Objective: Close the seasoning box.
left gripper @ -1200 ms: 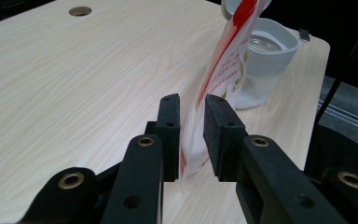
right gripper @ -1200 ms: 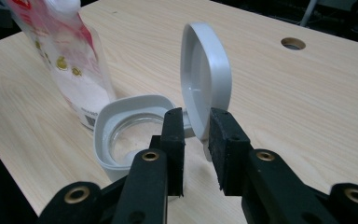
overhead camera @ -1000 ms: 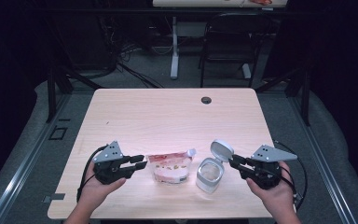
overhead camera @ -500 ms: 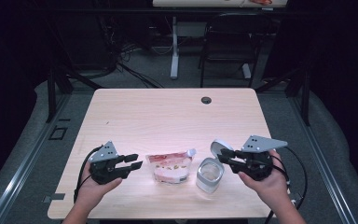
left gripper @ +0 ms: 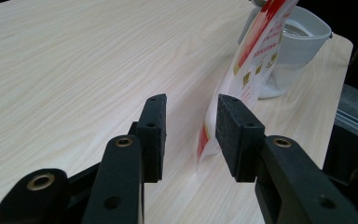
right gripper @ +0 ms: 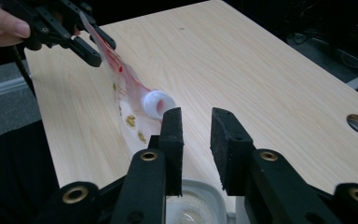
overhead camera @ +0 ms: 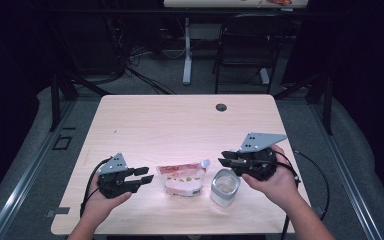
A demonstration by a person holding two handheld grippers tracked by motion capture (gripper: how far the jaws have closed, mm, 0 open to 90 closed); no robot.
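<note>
Since the spouted pouch stood near the front edge of the table, between the two grippers and just beside the clear container, the step in hand looked like taking hold of the pouch to pour from it into that container. To do this well, I judged that the left gripper should close on the pouch's side seam squarely rather than on its soft belly, and that the right gripper should take the white cap straight on, so that the spout did not twist away. The left gripper's jaws had just been opening; in the left gripper view the pouch's edge lay in the gap close to one pad, but it was not pinched. The right gripper's jaws had also been opening and stood apart with nothing between them, the cap just beyond their tips and the container's rim below them. The left hand lay low by the table, its gripper pointing level toward the pouch; the right hand was held higher, its gripper above the container and pointing toward the cap.
</note>
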